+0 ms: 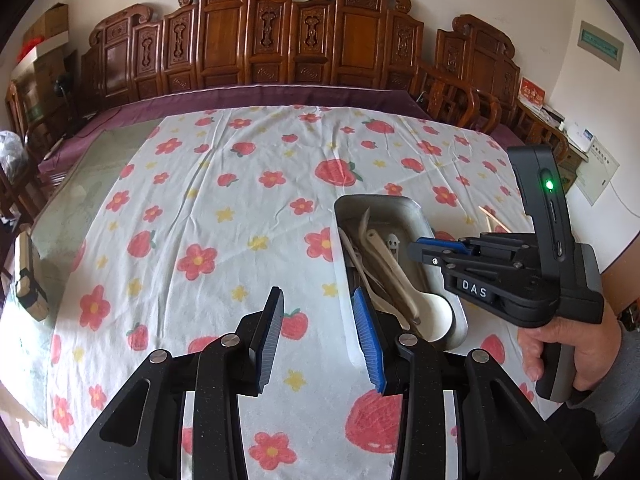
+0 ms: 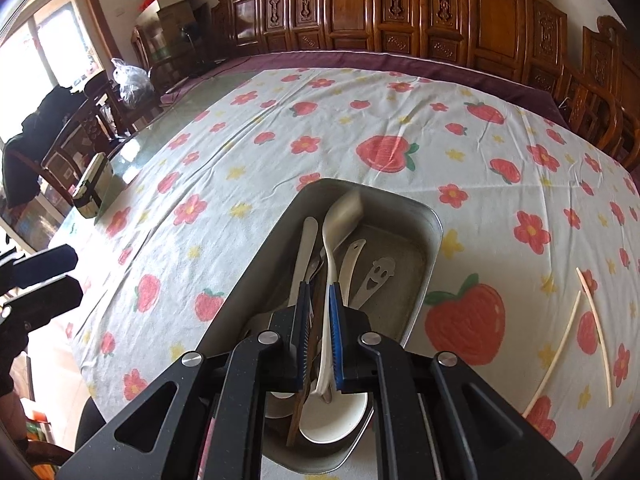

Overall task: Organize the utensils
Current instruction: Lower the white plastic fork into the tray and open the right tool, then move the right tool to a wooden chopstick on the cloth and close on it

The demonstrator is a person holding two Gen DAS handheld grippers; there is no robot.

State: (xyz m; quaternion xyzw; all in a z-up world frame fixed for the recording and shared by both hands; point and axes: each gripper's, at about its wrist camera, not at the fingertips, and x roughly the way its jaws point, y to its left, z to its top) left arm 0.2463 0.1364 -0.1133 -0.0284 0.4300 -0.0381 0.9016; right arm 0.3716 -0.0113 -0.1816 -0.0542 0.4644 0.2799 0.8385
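Note:
A metal tray (image 2: pixel 430 248) on the strawberry-print tablecloth holds several utensils: white spoons (image 2: pixel 340 216), a white ladle (image 2: pixel 332 420), a dark wooden utensil (image 2: pixel 302 396) and a smiley-face scoop (image 2: pixel 376 274). My right gripper (image 2: pixel 320 292) hovers over the tray with its jaws nearly shut, and utensil handles show through the narrow gap; whether it grips one is unclear. It also shows in the left wrist view (image 1: pixel 416 246). My left gripper (image 1: pixel 318 296) is open and empty, just left of the tray (image 1: pixel 416 210). Two pale chopsticks (image 2: pixel 596 328) lie on the cloth right of the tray.
A small boxy container (image 2: pixel 94 188) stands at the table's left edge on bare glass. Carved wooden chairs (image 1: pixel 280 40) line the far side. A plastic bag (image 2: pixel 130 80) sits on a chair at the left. Cloth stretches left of and beyond the tray.

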